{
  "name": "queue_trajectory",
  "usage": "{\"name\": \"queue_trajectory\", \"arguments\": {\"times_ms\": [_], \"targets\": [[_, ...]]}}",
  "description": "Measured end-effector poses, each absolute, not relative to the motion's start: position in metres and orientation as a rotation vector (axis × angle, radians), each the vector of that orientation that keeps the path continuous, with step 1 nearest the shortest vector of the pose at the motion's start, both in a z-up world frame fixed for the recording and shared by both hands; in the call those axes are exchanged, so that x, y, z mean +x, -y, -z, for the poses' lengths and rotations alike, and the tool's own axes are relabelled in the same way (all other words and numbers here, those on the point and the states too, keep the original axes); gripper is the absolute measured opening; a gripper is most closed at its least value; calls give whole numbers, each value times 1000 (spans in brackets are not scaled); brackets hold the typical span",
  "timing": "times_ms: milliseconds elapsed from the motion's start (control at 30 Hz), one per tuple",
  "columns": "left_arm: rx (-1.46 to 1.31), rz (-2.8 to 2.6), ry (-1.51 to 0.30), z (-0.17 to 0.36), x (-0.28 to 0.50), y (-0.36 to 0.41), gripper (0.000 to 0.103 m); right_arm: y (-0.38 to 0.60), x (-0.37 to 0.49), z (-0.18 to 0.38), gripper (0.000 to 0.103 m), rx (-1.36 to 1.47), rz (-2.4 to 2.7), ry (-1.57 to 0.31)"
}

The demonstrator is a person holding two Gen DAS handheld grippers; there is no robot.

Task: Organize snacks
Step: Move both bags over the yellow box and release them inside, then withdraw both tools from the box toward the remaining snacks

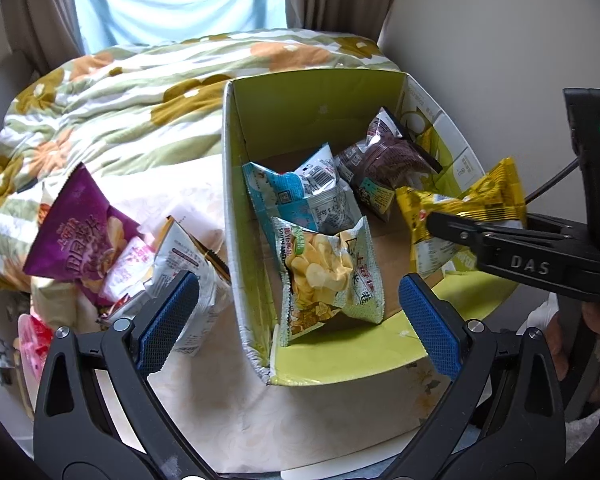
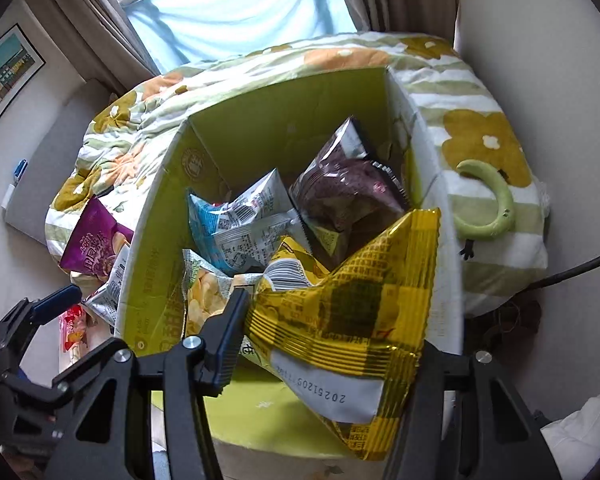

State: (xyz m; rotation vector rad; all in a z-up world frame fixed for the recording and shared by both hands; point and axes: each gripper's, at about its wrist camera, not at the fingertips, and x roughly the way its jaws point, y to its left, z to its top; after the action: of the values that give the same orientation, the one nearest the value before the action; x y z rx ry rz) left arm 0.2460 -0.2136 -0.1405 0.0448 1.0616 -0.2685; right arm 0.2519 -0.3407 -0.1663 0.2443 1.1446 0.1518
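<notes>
A green cardboard box stands open on the bed. Inside lie a pale green chip bag, a blue and silver bag and a dark purple bag. My right gripper is shut on a yellow snack bag and holds it over the box's right side; the bag also shows in the left wrist view. My left gripper is open and empty above the box's near left corner. More snack bags, one purple, lie in a pile left of the box.
A flowered quilt covers the bed behind the box. A green ring-shaped object lies on the quilt right of the box. A white wall is at the right, a curtained window behind.
</notes>
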Motion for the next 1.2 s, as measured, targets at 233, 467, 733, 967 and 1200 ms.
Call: {"name": "queue_trajectory", "arguments": {"times_ms": [233,467,733,967,1200], "targets": [[60,271,-1052,139,243,218,100,340,248,169,80,259,-139,-1097],[67,285,-1039,136,236,222,100,350,233,164,103,247,-95,-1059],[77,280,-996,119,225,229,100,355,215,143,103,215,-121,-1061],[66,233,-950,98,206,225,100,352,197,108,103,157,-145,-967],[36,147,-924,87,182,197,100,337,178,92,103,98,-169,-890]]}}
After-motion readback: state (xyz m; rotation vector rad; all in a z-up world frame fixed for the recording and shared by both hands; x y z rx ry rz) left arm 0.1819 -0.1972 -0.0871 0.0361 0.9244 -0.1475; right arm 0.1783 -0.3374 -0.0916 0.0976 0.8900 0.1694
